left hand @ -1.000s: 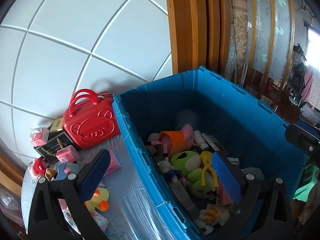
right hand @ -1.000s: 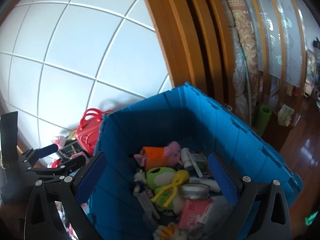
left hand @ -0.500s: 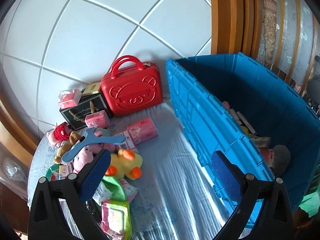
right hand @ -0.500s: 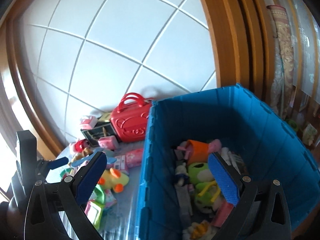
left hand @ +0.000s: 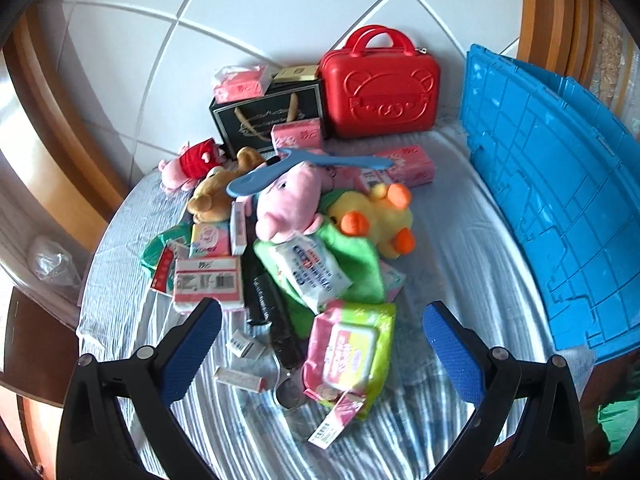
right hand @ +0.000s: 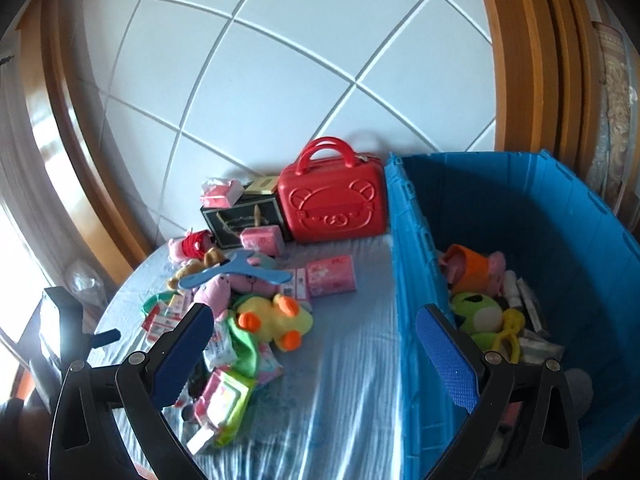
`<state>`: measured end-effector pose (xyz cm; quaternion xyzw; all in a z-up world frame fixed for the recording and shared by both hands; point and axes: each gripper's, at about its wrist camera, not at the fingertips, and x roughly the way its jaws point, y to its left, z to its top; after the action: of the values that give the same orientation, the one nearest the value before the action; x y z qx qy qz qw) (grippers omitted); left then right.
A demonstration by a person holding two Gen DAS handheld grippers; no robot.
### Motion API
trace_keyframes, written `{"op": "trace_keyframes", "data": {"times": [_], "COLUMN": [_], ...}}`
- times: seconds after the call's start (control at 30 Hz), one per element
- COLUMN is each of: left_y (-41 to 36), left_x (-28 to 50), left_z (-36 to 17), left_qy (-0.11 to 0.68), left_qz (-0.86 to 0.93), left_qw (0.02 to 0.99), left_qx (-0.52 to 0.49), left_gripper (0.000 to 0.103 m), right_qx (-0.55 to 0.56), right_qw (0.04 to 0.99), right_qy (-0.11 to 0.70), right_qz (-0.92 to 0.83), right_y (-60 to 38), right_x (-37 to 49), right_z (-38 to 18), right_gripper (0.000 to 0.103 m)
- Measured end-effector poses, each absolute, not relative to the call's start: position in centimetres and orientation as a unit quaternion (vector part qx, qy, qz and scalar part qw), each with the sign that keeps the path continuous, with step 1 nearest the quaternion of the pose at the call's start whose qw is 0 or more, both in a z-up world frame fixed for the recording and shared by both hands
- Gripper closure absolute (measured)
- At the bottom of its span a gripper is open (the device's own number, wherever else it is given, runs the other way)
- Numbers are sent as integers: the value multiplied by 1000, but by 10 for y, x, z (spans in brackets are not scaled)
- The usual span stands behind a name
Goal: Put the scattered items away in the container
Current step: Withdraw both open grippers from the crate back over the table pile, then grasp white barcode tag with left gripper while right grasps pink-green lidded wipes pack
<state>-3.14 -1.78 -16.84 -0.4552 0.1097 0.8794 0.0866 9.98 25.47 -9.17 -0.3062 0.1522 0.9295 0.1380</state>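
A heap of items lies on the table: a pink pig plush [left hand: 294,204], a yellow duck [left hand: 380,220], a blue hanger [left hand: 304,168], a green-yellow wipes pack [left hand: 350,354], tissue packs and a black comb [left hand: 276,316]. My left gripper [left hand: 320,352] is open and empty, low over the wipes pack. The blue crate [right hand: 532,264] stands at the right and holds a green frog plush [right hand: 478,314] and an orange cup [right hand: 472,270]. My right gripper [right hand: 320,348] is open and empty over the table beside the crate's left wall.
A red bear suitcase [left hand: 380,88] and a black gift bag [left hand: 266,120] stand against the tiled wall. A brown bear plush [left hand: 212,196] and a red-pink plush [left hand: 192,160] lie at the heap's left. The round table edge [left hand: 92,276] curves at the left.
Both grippers have swung left, away from the crate. The left one has come down over the heap of items. Both stay open and empty.
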Motion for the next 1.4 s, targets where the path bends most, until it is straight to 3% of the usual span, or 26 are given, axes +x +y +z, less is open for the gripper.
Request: {"op": "trace_keyframes", "data": {"times": [0.7,1.4], "left_y": [-138,-151], "left_x": [-30,-111], "left_z": [-243,-358], "left_qy": [71,75], "left_qz": [854,822], "left_qw": [54,89], "left_qx": [-513,-557], "left_gripper": [0,0], "right_qx": [-394,-548], "right_qw": [91,84], "right_qy": [124,199], "right_qz": [906,808], "right_y": [136,92], "right_x": [38,-43], "right_z": [-169,-435], "right_gripper": [1,1]}}
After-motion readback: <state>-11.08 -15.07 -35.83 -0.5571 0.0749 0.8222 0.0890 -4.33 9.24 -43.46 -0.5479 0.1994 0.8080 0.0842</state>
